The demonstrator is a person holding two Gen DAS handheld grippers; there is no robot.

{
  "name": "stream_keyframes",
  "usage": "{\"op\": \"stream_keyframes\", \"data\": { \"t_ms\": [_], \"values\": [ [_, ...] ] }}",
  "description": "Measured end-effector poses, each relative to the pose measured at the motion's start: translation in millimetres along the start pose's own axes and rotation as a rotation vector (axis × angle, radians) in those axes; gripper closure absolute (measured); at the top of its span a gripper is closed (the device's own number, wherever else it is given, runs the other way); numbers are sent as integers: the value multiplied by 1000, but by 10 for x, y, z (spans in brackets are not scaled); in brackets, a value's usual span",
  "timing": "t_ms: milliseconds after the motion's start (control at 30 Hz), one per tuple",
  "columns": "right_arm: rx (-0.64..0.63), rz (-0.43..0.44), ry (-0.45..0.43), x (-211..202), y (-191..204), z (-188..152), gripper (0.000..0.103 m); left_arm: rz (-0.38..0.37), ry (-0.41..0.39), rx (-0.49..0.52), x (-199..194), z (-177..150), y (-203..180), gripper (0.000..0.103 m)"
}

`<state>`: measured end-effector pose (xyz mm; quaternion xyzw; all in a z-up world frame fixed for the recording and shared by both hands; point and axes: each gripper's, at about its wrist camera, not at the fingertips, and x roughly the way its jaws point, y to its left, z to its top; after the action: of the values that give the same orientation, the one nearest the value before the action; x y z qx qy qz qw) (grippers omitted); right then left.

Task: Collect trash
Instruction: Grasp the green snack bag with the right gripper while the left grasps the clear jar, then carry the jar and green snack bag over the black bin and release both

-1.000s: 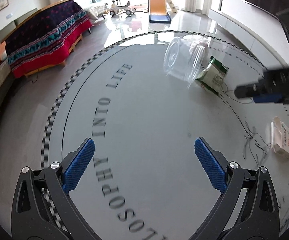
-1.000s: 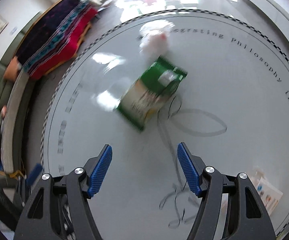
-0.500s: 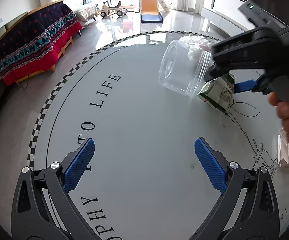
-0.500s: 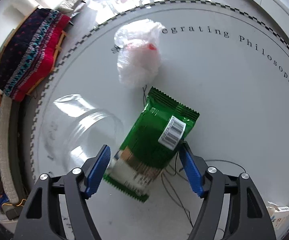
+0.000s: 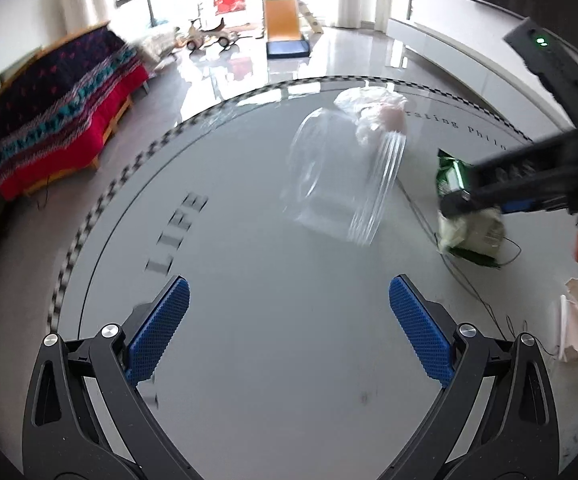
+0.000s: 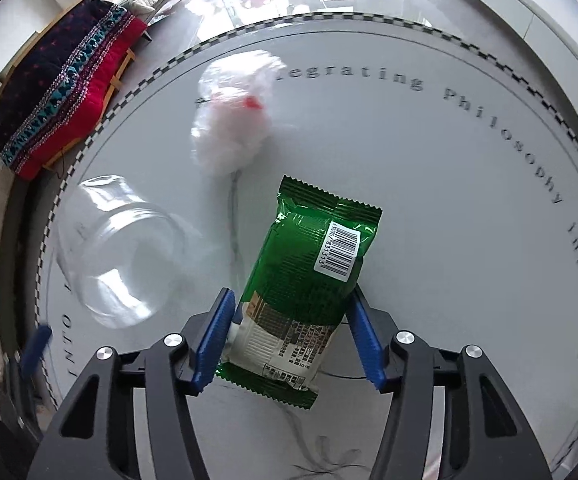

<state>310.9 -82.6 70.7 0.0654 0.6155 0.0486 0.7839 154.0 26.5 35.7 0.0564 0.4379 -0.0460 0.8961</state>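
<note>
The green wrapper [image 6: 309,276] lies flat on the round table [image 6: 469,208], its lower end between your right tongs [image 6: 289,336]. Their jaws are closing around it; the pads look at its edges, no firm pinch yet. Finish the squeeze, then lift. Your left tongs [image 5: 289,328] hang spread and empty, near the tipped clear jar [image 5: 341,184]. A white bag [image 6: 233,120] lies just beyond the wrapper.

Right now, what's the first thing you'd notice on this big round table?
The shiny green snack packet jumps out: it lies between the fingers of the right gripper, whose jaws are closing on it. To its left a clear plastic jar lies on its side, and a crumpled white plastic bag sits farther back.
</note>
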Motion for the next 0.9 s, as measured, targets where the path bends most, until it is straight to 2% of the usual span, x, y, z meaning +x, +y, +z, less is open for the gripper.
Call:
{"op": "stream_keyframes", "data": {
  "t_ms": [233, 367, 400, 467, 500, 567, 767, 900],
  "values": [
    [30, 28, -12, -22, -377, 21, 45, -25, 9, 76, 290, 299, -162, 6],
    [2, 20, -22, -33, -350, -4, 45, -57, -5, 100, 371, 368, -252, 7],
    [-9, 14, -26, -39, -335, -14, 45, -54, -17, 101, 366, 369, -268, 9],
    [-21, 15, -27, -44, -328, -22, 45, -49, -29, 95, 367, 377, -280, 31],
    [-26, 17, -26, -44, -323, -30, 45, -34, -27, 91, 378, 385, -279, 34],
    [-35, 15, -25, -48, -307, -49, 46, -19, -33, 94, 386, 401, -266, 46],
    [-44, 17, -29, -82, -293, -91, 47, -60, -28, 31, 379, 411, -175, 46],
    [-55, 21, -34, -117, -269, -142, 48, -110, -37, -83, 292, 339, -32, 46]
  ]
}}
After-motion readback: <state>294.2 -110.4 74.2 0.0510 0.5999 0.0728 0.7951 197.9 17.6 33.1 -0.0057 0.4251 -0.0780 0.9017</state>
